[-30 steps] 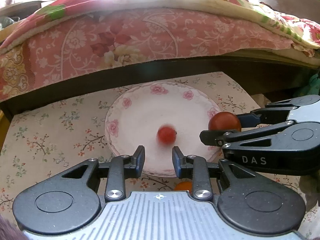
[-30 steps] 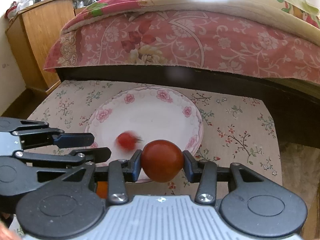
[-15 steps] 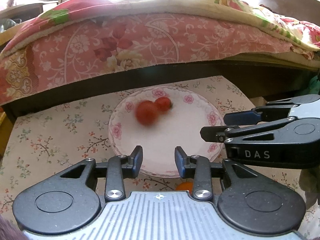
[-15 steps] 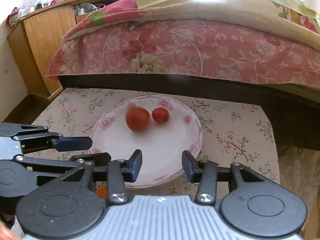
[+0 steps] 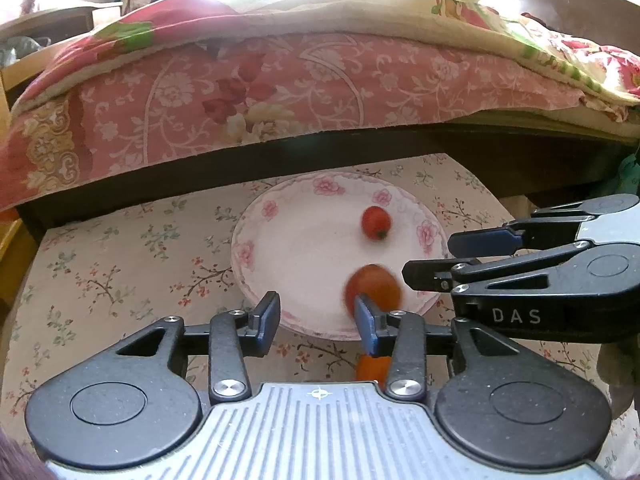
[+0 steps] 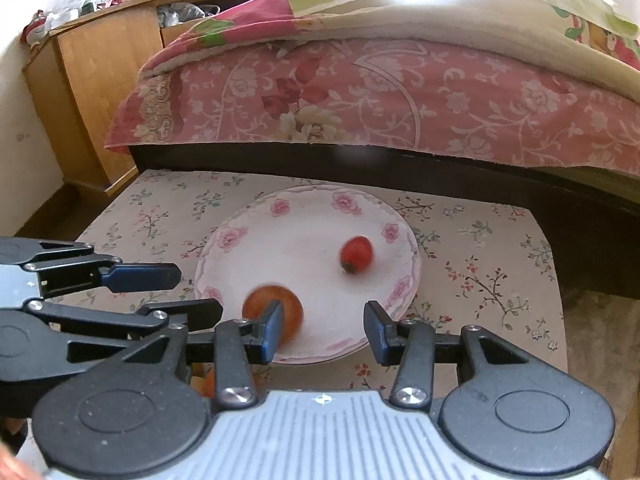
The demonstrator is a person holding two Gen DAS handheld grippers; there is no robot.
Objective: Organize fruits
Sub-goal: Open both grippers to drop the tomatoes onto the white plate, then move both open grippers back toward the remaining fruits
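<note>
1. Fruits lie loose on the plate [image 5: 256,240]: small tomato [image 5: 376,222] at centre right of frame, larger blurred tomato [image 5: 373,290] below it.
2. Left gripper [image 5: 316,320] and right gripper [image 6: 324,330] both gape, empty.
3. Likely next: fetch the orange fruit [image 5: 372,368] at bottom centre.

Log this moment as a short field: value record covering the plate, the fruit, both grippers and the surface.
plate: floral plate, on the flowered tablecloth
on plate: small red tomato, larger red tomato, apart, both motion-blurred
off plate: orange fruit on the cloth at the near rim, mostly hidden
left gripper: open, empty
right gripper: open, empty
background: bed with pink floral blanket
</note>
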